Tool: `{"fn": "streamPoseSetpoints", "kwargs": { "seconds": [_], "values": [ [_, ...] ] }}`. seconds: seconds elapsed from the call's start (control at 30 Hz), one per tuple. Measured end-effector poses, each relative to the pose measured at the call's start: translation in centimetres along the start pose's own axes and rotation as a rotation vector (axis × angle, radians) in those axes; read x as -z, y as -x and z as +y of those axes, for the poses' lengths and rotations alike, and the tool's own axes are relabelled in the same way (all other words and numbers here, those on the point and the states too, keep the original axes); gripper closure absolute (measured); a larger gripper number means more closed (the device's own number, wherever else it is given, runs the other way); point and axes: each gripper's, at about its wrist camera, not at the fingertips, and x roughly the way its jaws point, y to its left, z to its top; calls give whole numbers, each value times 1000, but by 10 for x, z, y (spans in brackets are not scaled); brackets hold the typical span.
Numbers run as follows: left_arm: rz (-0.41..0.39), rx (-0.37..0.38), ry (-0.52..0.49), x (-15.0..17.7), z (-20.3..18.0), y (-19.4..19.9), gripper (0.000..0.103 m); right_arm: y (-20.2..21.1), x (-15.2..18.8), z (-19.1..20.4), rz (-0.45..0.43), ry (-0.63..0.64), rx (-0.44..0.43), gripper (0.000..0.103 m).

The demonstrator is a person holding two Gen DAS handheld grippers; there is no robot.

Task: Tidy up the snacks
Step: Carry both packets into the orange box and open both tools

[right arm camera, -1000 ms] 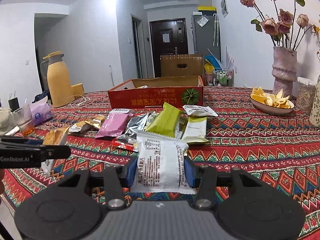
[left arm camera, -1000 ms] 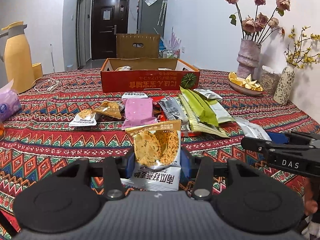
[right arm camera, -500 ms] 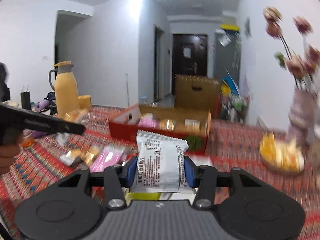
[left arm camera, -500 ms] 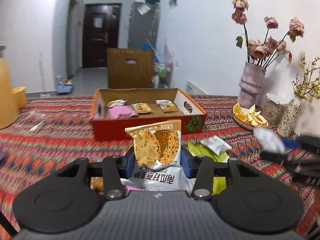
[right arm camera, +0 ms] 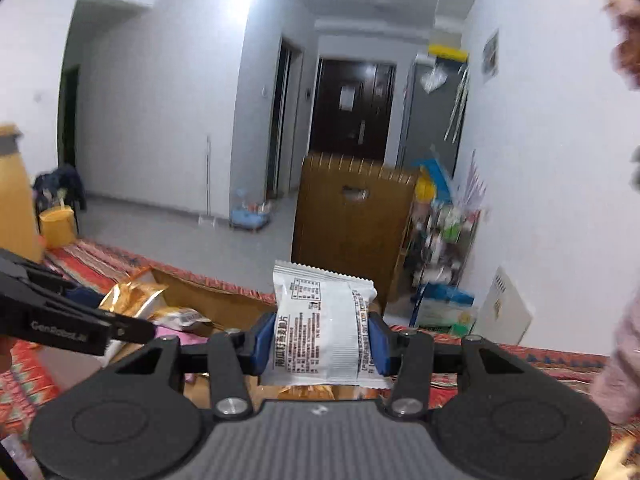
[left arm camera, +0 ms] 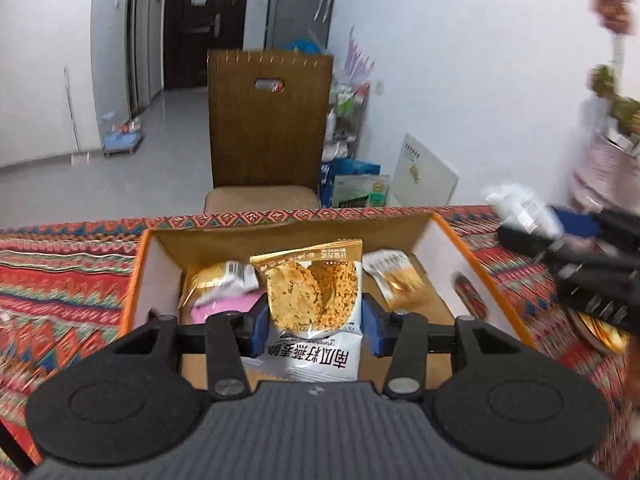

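Note:
My left gripper point(left arm camera: 312, 330) is shut on a gold-and-white cracker packet point(left arm camera: 314, 300), held upright over the open cardboard box point(left arm camera: 460, 248). Inside the box lie a gold packet point(left arm camera: 218, 278), a pink packet point(left arm camera: 224, 306) and another gold packet point(left arm camera: 394, 274). My right gripper point(right arm camera: 320, 340) is shut on a white snack packet point(right arm camera: 322, 332), raised above the box's right part point(right arm camera: 216, 300). In the left wrist view the right gripper point(left arm camera: 576, 256) shows at the right edge with its white packet blurred. The left gripper point(right arm camera: 80, 326) shows at the left of the right wrist view.
The box sits on a red patterned tablecloth point(left arm camera: 60, 272). A brown chair point(left arm camera: 268, 120) stands just behind the table's far edge. A pale vase with dried flowers point(left arm camera: 608, 152) is at the right. A yellow jug point(right arm camera: 14, 192) stands at the left.
Both grippers have moved forward from the snack pile to above the box, each still holding its packet. The loose snacks on the cloth have dropped out of view.

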Motion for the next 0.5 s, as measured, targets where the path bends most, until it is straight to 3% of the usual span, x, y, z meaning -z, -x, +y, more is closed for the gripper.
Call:
{"fn": "streamPoseSetpoints", "kwargs": {
  "seconds": [0.1,0.27,0.33,0.4,0.5],
  "values": [
    [41,-4,52,-19,13,-49,57,-64,-9,10,131,35,-30,56],
    [120,-5,79,-21,25,-112,53,-140,-5,30,284,70,-39,54],
    [170,12,110,-18,30,-126,46,-159,3,32,338,27,-101,48],
    [184,64,148,-15,38,-127,28,-170,6,30,397,-36,-144,29],
    [136,60,160,-15,43,-117,26,-164,6,23,352,-83,-191,23]
  ]
}}
